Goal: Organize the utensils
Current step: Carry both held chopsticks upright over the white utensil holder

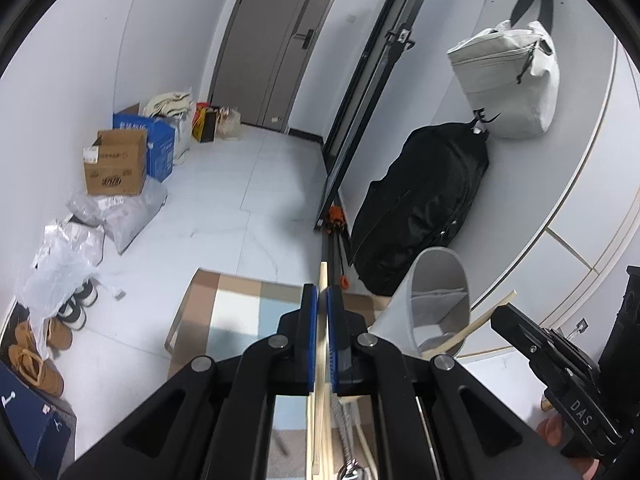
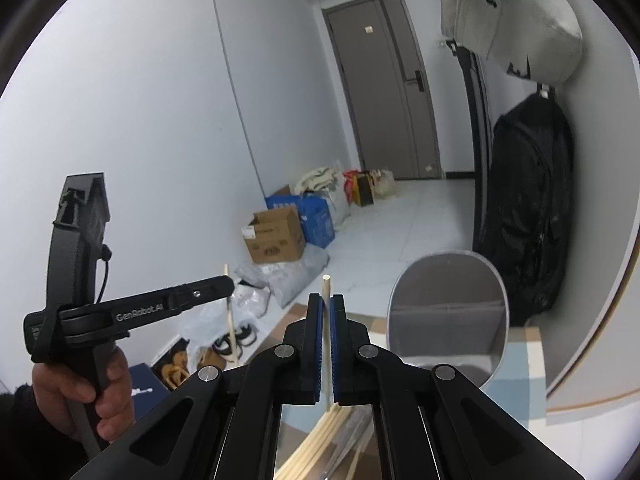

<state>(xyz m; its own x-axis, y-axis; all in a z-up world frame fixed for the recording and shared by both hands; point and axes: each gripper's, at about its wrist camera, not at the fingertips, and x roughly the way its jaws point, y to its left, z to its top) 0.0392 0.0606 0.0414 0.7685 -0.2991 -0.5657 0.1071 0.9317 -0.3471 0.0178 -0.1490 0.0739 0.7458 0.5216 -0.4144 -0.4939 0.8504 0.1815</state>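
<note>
In the left wrist view my left gripper (image 1: pixel 322 292) is shut on a wooden chopstick (image 1: pixel 323 276) that pokes out past its blue pads. The right gripper (image 1: pixel 500 316) comes in from the right, clamped on another chopstick (image 1: pixel 472 325) that slants across the mouth of the grey divided utensil holder (image 1: pixel 436 300). Seen from the right wrist, my right gripper (image 2: pixel 327 300) grips its chopstick (image 2: pixel 326 284) upright, left of the holder (image 2: pixel 448 316). The left gripper (image 2: pixel 228 282), held by a hand (image 2: pixel 80 392), carries its chopstick (image 2: pixel 231 320). Several loose chopsticks (image 2: pixel 320 440) and a metal spoon (image 1: pixel 352 472) lie below.
A checked mat (image 1: pixel 240 304) covers the surface under the holder. A black bag (image 1: pixel 424 208) and a pale hanging bag (image 1: pixel 508 84) are on the wall to the right. Cardboard boxes (image 1: pixel 116 164), plastic bags and shoes (image 1: pixel 36 356) line the left wall; a door (image 1: pixel 276 40) lies ahead.
</note>
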